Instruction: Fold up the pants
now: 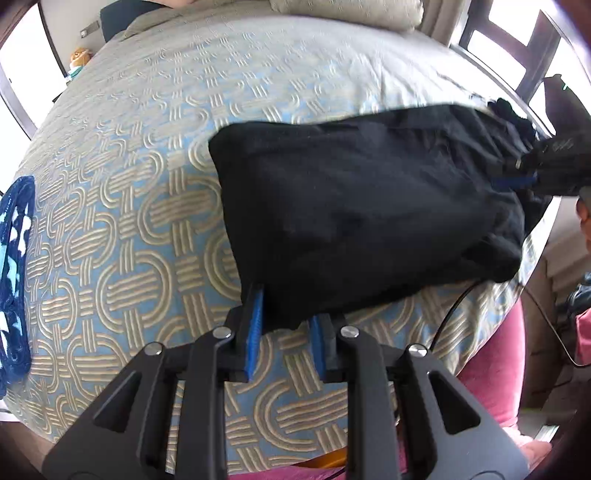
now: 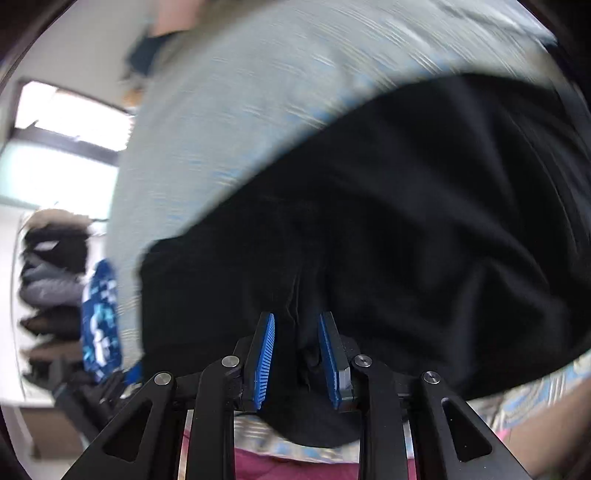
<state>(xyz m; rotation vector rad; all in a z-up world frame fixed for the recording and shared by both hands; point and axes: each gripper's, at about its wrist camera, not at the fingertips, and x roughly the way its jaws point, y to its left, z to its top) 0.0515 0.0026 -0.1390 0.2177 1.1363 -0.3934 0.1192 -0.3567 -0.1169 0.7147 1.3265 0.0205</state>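
Note:
Black pants (image 1: pixel 369 206) lie folded over in a thick bundle on the patterned bedspread (image 1: pixel 129 221). My left gripper (image 1: pixel 286 306) has its blue pads on either side of the bundle's near corner and is shut on it. My right gripper (image 1: pixel 524 173) shows at the right of the left wrist view, clamped on the far end of the pants. In the blurred right wrist view the right gripper (image 2: pixel 297 317) is shut on a bunch of the black pants (image 2: pixel 406 221).
A blue and white garment (image 1: pixel 14 266) lies at the bed's left edge; it also shows in the right wrist view (image 2: pixel 101 321). A pillow (image 1: pixel 347 11) lies at the head of the bed. A black cable (image 1: pixel 454 306) hangs at the bed's right side. Windows stand at the right.

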